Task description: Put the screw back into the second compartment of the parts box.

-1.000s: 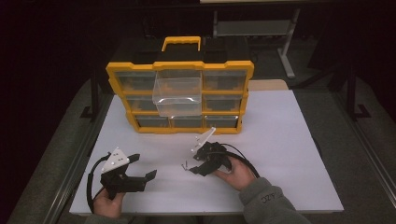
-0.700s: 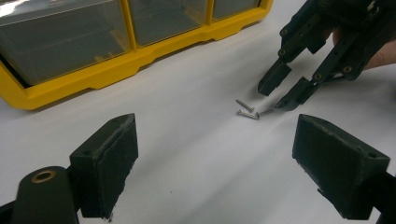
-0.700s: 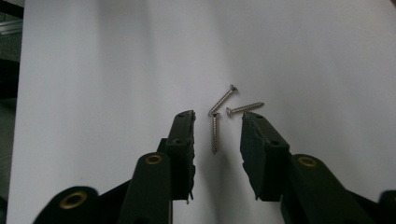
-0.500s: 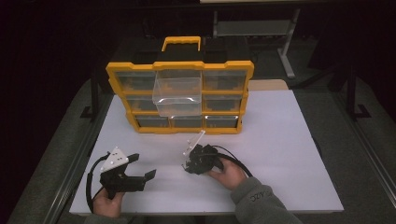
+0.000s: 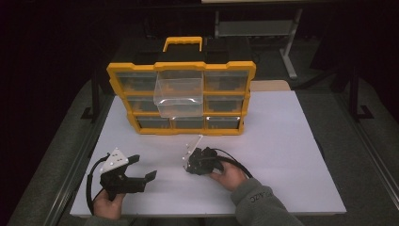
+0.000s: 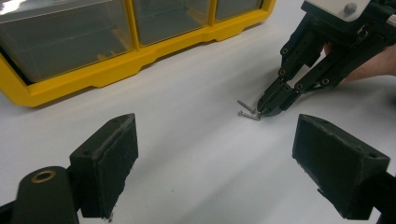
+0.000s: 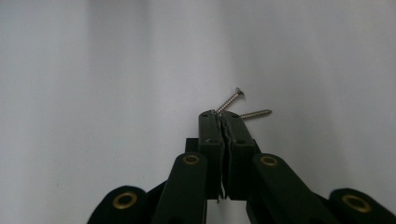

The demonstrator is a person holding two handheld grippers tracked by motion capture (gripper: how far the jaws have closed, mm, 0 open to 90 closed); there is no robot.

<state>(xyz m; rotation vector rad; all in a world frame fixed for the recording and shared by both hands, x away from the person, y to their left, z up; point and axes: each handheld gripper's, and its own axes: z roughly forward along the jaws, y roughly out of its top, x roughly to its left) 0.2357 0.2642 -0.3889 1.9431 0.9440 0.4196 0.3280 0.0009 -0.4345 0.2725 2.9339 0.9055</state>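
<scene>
**Right Claw Pinched a Screw by the Yellow Box**

A yellow box of little drawers stood at the far side of the white table. One clear drawer stuck out of its middle.

In front of the box and off to its left, the left gripper rested on the table in a person's hand. Its two black jaws were spread wide, with nothing between them. In the left gripper view, bare table lay between the pads.

In front of the box, near its middle, the right gripper pointed down at the table. Its jaws had just been closing, and now they were pressed together. In the right gripper view, they pinched the tip of one small screw, which stuck out past the jaw tips. A second screw lay flat on the table just beside it, to the right. Both screws lay well apart from the box, close to the person's side of the table.
</scene>
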